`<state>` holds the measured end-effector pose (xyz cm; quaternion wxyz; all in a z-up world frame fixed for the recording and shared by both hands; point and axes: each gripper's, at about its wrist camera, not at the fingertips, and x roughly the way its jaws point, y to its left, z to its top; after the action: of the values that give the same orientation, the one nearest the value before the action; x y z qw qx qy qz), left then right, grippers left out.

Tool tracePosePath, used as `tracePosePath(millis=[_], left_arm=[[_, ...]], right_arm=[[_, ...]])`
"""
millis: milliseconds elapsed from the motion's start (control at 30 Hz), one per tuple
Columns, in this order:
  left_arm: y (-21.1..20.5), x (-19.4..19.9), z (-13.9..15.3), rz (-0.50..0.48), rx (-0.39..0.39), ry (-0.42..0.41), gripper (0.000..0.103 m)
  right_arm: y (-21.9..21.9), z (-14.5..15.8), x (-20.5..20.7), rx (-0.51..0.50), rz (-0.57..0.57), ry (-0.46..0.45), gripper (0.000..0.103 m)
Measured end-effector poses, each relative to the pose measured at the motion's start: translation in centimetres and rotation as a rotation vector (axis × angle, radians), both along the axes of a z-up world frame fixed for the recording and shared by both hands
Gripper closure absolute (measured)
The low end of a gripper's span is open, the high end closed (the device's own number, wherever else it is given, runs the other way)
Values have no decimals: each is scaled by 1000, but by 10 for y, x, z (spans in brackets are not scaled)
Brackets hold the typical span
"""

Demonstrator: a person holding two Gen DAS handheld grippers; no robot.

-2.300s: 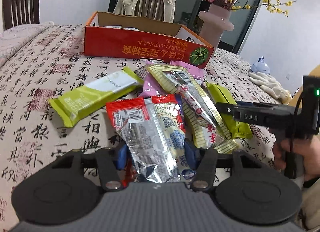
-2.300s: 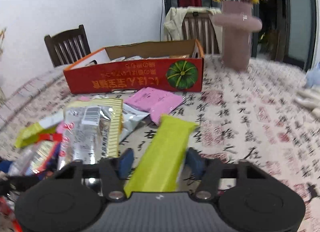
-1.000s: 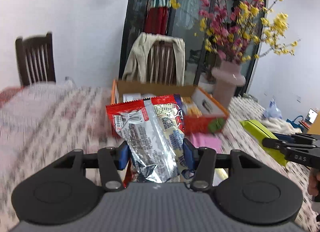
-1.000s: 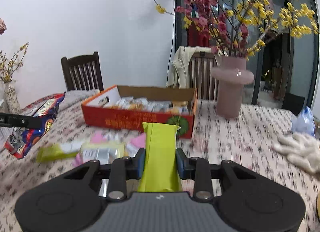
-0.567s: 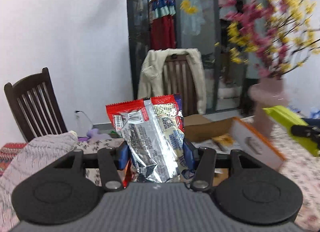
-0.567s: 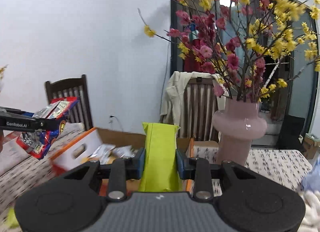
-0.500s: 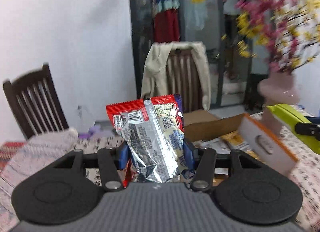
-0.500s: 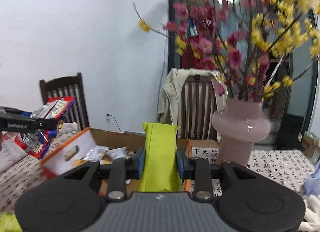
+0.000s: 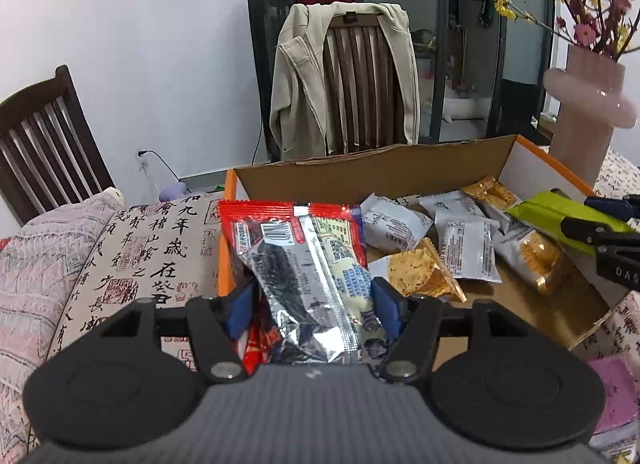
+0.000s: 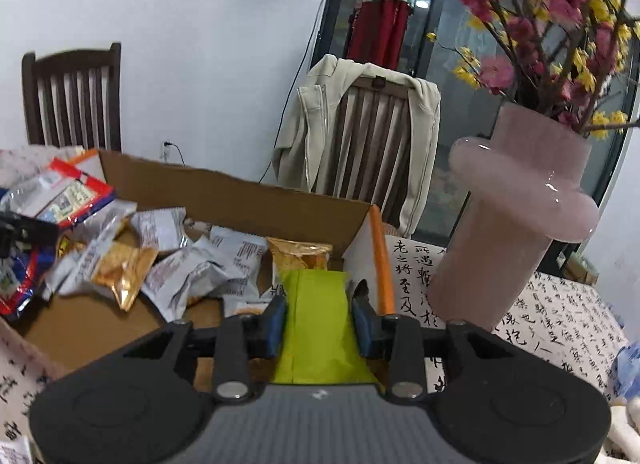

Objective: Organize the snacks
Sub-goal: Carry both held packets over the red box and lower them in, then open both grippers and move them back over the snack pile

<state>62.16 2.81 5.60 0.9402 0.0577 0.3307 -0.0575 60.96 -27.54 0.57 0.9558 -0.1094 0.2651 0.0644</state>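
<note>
Snacks have left the surface — the red-and-silver packet gripped in the left claw and the green packet clamped in the right claw now hang over the cardboard box, ready for release.

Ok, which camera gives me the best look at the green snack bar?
Right wrist view: the green snack bar sits centred between the right gripper fingers, held above the cardboard box. Left wrist view catches only its end at the right edge.
</note>
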Motion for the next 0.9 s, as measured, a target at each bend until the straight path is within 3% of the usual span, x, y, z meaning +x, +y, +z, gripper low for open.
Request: tracePosePath(millis=[167,367,567,900], left_arm=[[7,-7,16,13,-42,-14,34],[14,-37,34,41,-68,-33,31],[17,-102,54,28,-58,-95,24],[20,-222,66,64,-139,-177,13]], right_arm=[[5,10,-11,-22,13,-34,64],[-11,31,-26,57,12,-34,55],[-28,45,-75,129,36,-49,47],[-47,69,-183,224,111,-114,24]])
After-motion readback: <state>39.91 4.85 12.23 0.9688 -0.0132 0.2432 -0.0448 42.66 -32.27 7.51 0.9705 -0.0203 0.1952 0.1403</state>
